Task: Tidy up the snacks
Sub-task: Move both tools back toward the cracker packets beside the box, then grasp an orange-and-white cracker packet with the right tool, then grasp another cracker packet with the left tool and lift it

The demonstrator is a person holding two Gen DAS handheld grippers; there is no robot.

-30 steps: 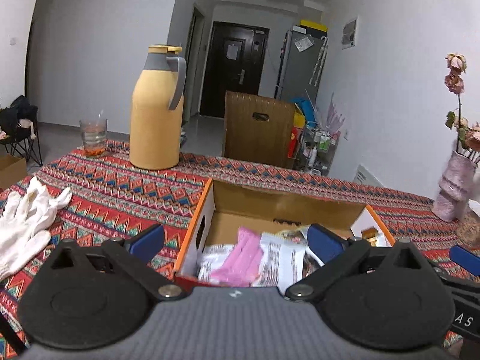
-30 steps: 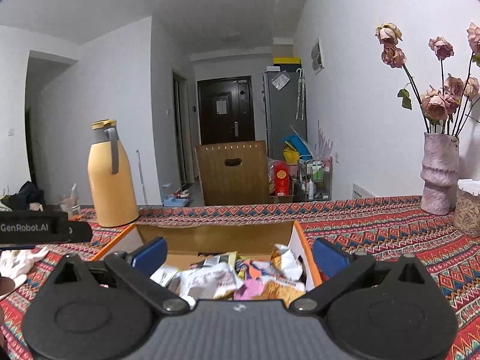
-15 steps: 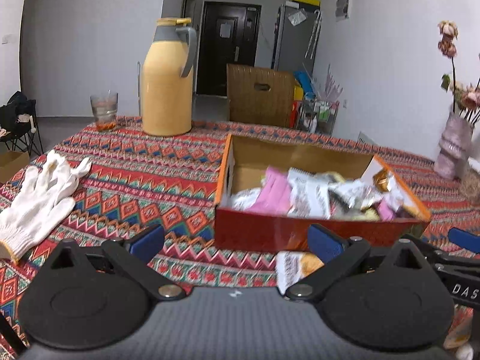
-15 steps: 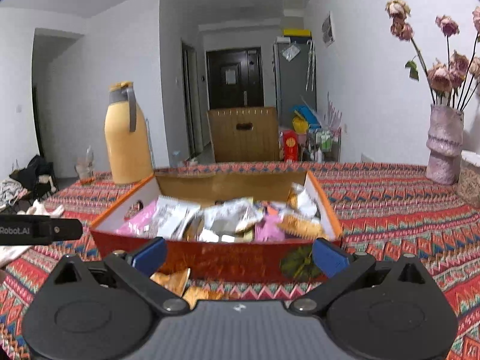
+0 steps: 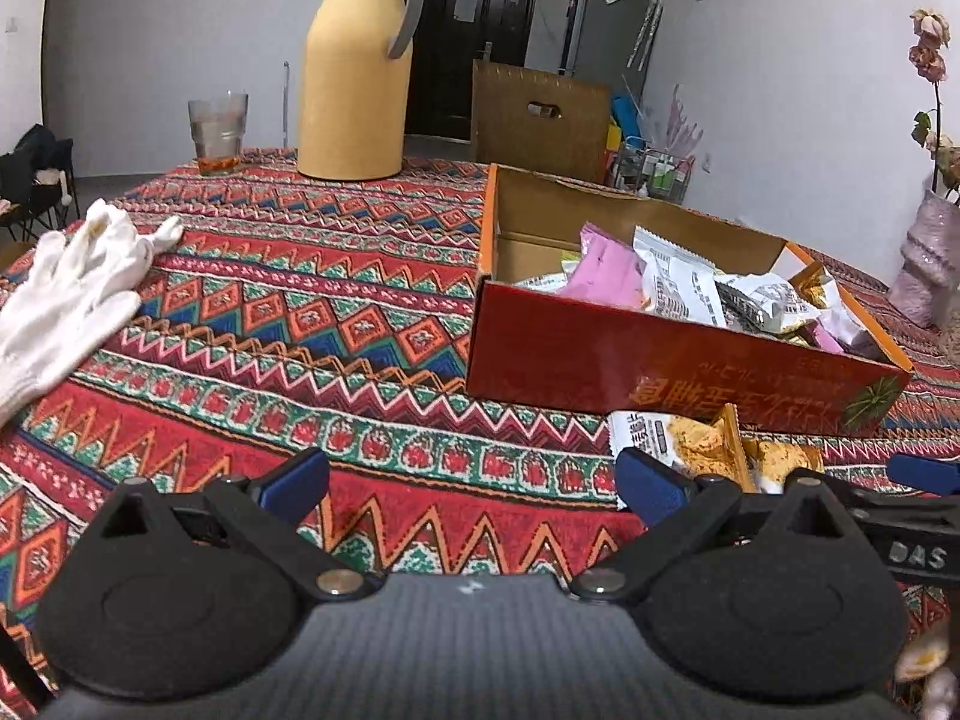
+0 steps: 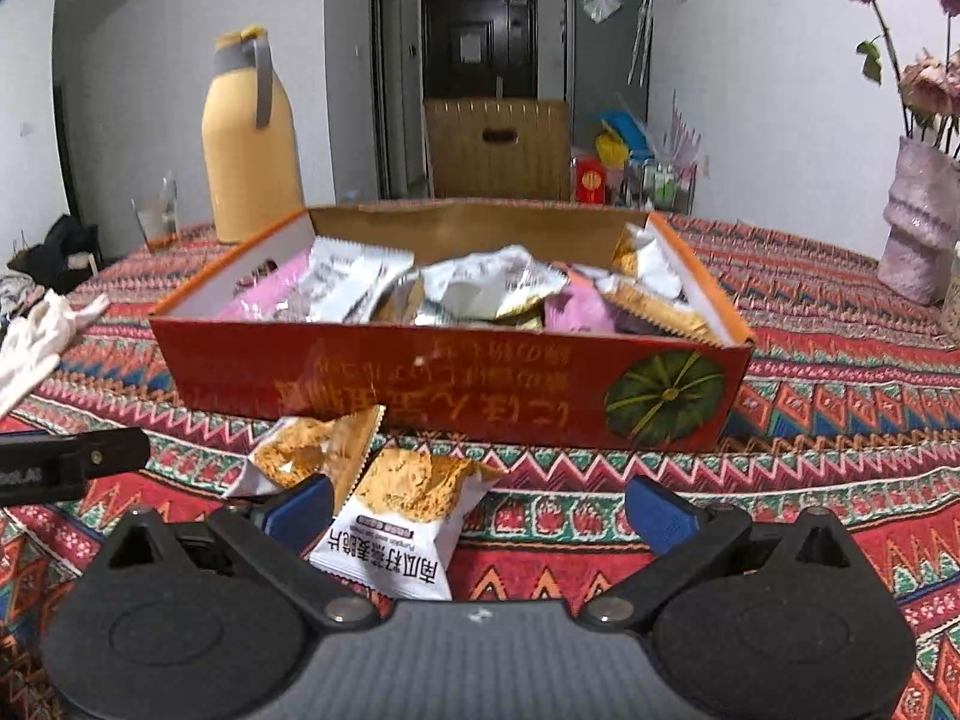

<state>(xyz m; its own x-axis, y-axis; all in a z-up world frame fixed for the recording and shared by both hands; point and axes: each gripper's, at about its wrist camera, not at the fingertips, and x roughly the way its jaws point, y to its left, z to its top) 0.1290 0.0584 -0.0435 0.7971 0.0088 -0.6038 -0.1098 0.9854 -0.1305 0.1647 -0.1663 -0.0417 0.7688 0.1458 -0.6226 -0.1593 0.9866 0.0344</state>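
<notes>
The patterned tablecloth [image 6: 840, 396] covers the whole table, and on it the red snack box [image 6: 444, 384] sits crosswise to both grippers, its long side facing them, already heaped with wrapped packets [image 6: 480, 291]. Behind it stand the yellow thermos [image 5: 354, 78] and a glass [image 5: 217, 132]; a white glove [image 5: 66, 294] lies well off to the left (none of that matters to the job).

Two loose snack packets lie on the cloth just in front of the box wall. The nearer packet [image 6: 408, 516] points its printed end toward the right gripper [image 6: 480, 510], long axis running roughly away from the camera toward the box; the other packet [image 6: 312, 450] lies slanted beside it, touching or overlapping.

Both grippers have their jaws spread wide with nothing between the pads. The left gripper [image 5: 471, 486] hovers over bare cloth, near the packets' left edge.

The step in hand looks like picking up the nearer packet. I'd shift the right gripper left so the packet sits centred, close across its short width, near the sealed edge, then lift clear of the box wall before dropping it in.
</notes>
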